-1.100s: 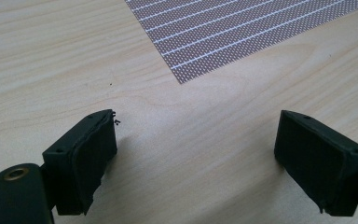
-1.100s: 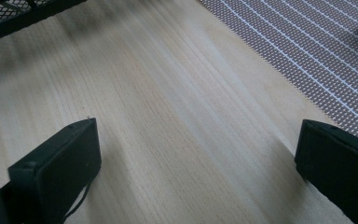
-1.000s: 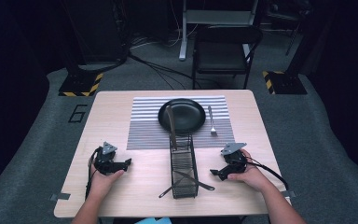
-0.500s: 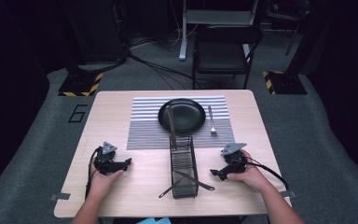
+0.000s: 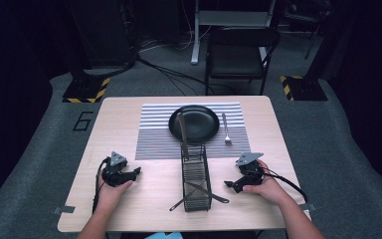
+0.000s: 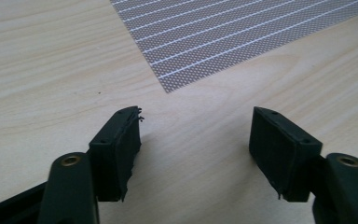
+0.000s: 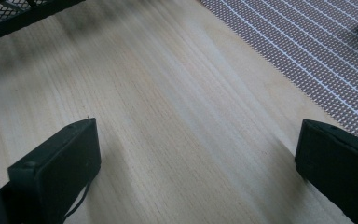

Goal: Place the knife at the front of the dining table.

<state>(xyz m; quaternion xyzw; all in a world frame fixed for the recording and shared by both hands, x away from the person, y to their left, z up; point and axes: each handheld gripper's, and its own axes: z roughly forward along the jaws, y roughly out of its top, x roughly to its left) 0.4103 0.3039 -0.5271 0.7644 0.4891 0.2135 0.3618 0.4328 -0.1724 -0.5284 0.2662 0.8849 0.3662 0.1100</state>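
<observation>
On the table [image 5: 129,124], the wire rack [image 5: 196,177] runs near-to-far; both grippers' jaws apart.

Your high view hangs above your side of the table [image 5: 129,114], looking forward and down across all of it to the floor beyond. Your left gripper view sits close over the wood, facing a corner of the striped mat [image 6: 242,32]. Your right gripper view, equally low, faces the mat's edge and the wire rack [image 7: 14,14]. All three share that mat.
</observation>
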